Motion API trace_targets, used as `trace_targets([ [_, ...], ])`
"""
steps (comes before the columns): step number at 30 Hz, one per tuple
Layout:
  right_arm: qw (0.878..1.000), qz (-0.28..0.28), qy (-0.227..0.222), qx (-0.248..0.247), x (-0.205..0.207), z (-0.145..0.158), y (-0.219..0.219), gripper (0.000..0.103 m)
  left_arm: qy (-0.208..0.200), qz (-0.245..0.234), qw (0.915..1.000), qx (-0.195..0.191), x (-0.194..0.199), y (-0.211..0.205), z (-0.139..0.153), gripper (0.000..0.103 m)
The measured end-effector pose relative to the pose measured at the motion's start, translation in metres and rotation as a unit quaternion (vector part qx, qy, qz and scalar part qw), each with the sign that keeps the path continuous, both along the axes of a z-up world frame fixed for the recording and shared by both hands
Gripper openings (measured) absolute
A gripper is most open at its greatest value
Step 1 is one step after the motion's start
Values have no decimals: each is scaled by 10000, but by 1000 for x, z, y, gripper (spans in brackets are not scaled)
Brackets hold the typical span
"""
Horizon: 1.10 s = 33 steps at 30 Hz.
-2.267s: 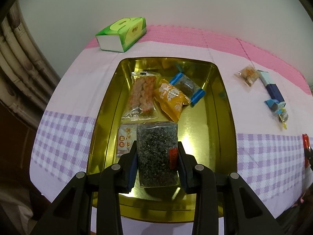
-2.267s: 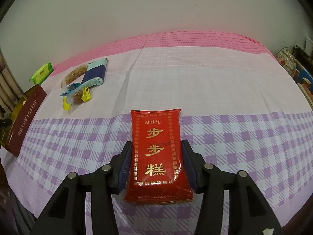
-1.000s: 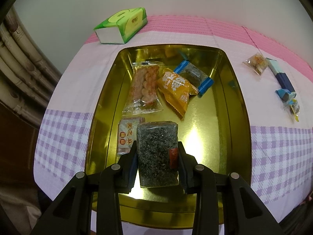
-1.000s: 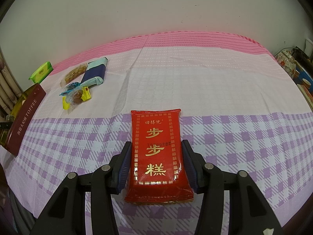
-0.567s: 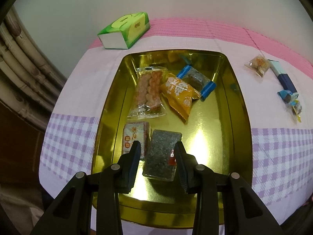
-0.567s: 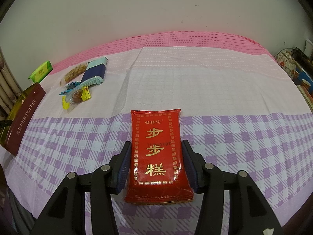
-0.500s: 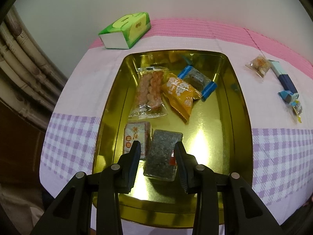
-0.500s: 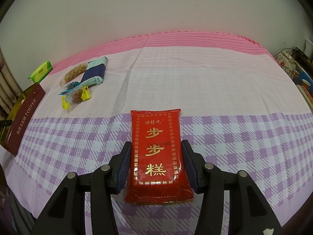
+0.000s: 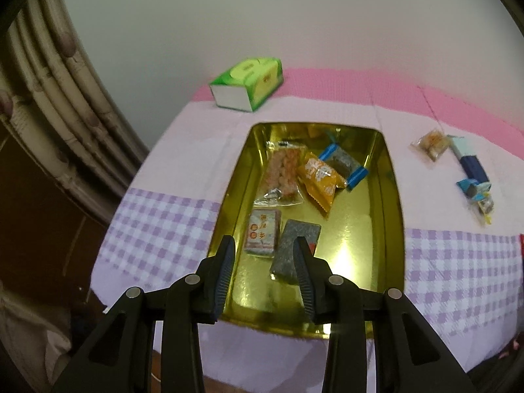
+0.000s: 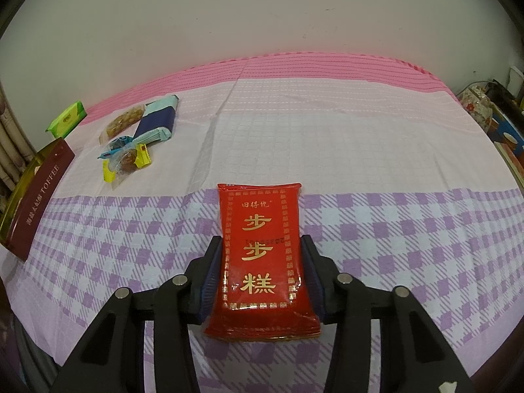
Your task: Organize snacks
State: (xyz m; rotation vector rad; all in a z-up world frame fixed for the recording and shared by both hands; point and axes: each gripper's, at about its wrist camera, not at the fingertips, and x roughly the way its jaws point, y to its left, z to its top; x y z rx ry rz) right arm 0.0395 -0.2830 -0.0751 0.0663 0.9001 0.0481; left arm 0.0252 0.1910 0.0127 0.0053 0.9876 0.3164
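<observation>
Left wrist view: hovering over the near end of the gold tin (image 9: pixel 391 196), left gripper (image 9: pixel 264 258) spread apart and gripping nothing. Lying flat on the tin floor just beyond the fingertips, the dark seaweed packet (image 9: pixel 296 247), touching the pale packet (image 9: pixel 263 233) beside it. Sitting farther in, the clear shrimp-cracker bag (image 9: pixel 282 172), the orange packet (image 9: pixel 320 178) and the blue-ended packet (image 9: pixel 344 165). Waiting outside on the cloth to the right, a cluster of loose snacks (image 9: pixel 458 163); standing behind the tin, a green tissue box (image 9: pixel 248 83). Probably wise: lifting straight up and clear of the tin wall before swinging toward those loose snacks, avoiding dragging the packet along.

Right wrist view: pressing both sides of the red cake packet (image 10: pixel 262 242), right gripper (image 10: pixel 262 275) clamped on it, well apart from the tin (image 10: pixel 29 196) at the far left. Worth keeping the packet level and the squeeze gentle, then carrying it over the bare gold floor before letting go.
</observation>
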Motion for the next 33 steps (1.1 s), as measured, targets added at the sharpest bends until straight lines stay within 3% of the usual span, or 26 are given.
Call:
trace_targets([
  [4, 10000, 94, 23, -8, -7, 5, 6, 42, -128, 119, 9998, -136, -13, 4, 8, 50],
  [11, 9987, 191, 64, 467, -21, 14, 14, 42, -62, 351, 9992, -201, -20, 17, 6, 51],
  [17, 9944, 551, 91, 896, -24, 25, 50, 42, 13, 606, 9978, -285, -19, 30, 2, 53],
  [24, 9844, 1415, -24, 1046, -15, 59, 131, 42, 50, 834, 9958, -371, -18, 40, -2, 59],
  [33, 9570, 2404, 69, 1620, 17, 88, 250, 43, -31, 855, 9961, -239, -18, 39, 2, 64],
])
